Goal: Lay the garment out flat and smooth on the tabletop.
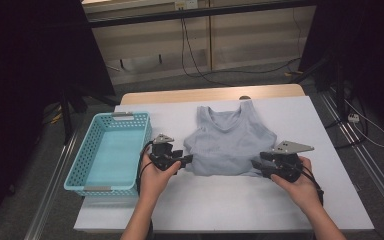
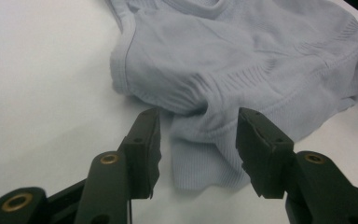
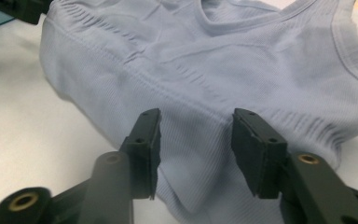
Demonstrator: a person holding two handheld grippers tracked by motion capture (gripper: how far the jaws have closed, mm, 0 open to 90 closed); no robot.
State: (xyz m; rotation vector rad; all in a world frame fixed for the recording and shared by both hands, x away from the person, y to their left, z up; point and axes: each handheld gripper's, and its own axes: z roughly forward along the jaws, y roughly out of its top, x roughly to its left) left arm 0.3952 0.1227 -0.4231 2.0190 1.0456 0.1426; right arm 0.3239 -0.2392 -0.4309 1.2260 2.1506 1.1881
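Hands sit low in the frame, and I hold one hand-held gripper in each. My left hand-held gripper [image 1: 179, 162] is at the lower left corner of the grey top [image 1: 228, 142]. My right hand-held gripper [image 1: 261, 166] is at the lower right corner. Both stand about half open. The hem of the grey top lies loose between the black jaws, and the pads do not press on it. I think I am busy folding the top, with the bottom edge just doubled up. Next I need to move to a new spot and pinch the cloth again. The top lies in the middle of the white desk [image 1: 300, 120]. Farther left sits a blue basket [image 1: 80, 172].
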